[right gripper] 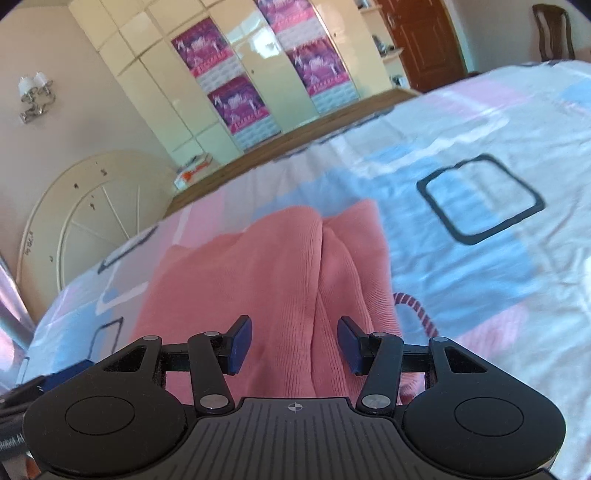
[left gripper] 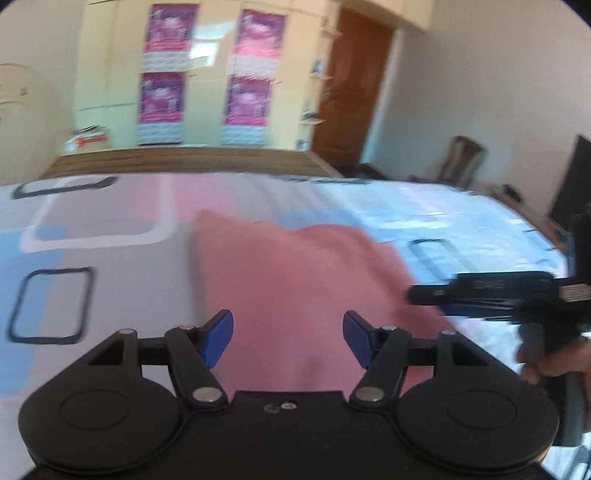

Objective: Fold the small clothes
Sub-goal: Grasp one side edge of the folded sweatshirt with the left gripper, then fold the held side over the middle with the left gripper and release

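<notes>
Right wrist view: pink knit garment lies partly folded on the patterned bedsheet — left gripper and right gripper both agape, gripping nothing — further folds likely remain

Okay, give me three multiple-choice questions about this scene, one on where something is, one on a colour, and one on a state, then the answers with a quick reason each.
1. Where does the garment lie?
A. on the bed
B. on the chair
C. on the floor

2. What colour is the garment?
A. blue
B. salmon pink
C. white

3. How do the jaws of the right gripper stand?
A. closed on the garment
B. closed on nothing
C. apart, with nothing clamped

Answers:
1. A, since the patterned bedsheet shows on all sides of it in the right wrist view.
2. B, since both wrist views show it salmon pink against the paler pink, blue and white sheet.
3. C, since a clear gap shows between the blue pads, with the cloth lying beyond them.
</notes>
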Demonstrator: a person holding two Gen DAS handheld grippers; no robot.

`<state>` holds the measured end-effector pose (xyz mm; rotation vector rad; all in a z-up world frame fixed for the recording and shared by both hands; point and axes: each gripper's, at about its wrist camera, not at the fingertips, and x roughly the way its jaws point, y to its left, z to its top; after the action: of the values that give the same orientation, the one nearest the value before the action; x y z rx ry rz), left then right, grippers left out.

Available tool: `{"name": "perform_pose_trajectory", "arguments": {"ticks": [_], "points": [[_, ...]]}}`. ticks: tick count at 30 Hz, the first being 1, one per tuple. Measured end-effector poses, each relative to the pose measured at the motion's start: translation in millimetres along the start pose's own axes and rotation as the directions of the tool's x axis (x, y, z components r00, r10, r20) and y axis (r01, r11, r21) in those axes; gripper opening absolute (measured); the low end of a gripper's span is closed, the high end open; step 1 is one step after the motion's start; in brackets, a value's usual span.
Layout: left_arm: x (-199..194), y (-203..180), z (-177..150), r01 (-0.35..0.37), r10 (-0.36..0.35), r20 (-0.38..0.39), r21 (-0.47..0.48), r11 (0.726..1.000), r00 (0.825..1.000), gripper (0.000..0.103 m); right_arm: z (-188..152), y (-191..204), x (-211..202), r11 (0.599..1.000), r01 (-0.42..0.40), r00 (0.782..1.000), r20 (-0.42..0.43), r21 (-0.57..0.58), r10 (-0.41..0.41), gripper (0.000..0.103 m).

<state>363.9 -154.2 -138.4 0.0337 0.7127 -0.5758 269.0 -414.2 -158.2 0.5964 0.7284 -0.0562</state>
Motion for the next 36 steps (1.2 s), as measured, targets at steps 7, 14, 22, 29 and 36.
{"name": "perform_pose_trajectory", "arguments": {"ticks": [7, 14, 22, 29, 36], "points": [[25, 24, -2, -0.09, 0.089, -0.03, -0.046, 0.995, 0.996, 0.067, 2, -9, 35, 0.999, -0.051, 0.996, -0.067, 0.014, 0.052, 0.041], [17, 28, 2, -0.088, 0.088, -0.01, -0.057, 0.994, 0.996, 0.067, 7, -1, 35, 0.998, -0.053, 0.996, -0.079, -0.026, 0.051, 0.01], [28, 9, 12, -0.028, 0.029, 0.008, -0.055, 0.998, 1.0, 0.067, 16, -4, -15, 0.991, 0.05, 0.997, 0.07, -0.124, -0.042, 0.009], [56, 6, 0, -0.044, 0.04, -0.075, -0.061, 0.997, 0.996, 0.075, -4, -30, -2, 0.995, 0.084, 0.996, -0.036, -0.045, -0.086, 0.028], [48, 17, 15, -0.038, 0.032, -0.055, -0.106, 0.994, 0.998, 0.073, 28, -24, -1, 0.998, 0.058, 0.998, 0.019, -0.017, -0.058, 0.05]]}}
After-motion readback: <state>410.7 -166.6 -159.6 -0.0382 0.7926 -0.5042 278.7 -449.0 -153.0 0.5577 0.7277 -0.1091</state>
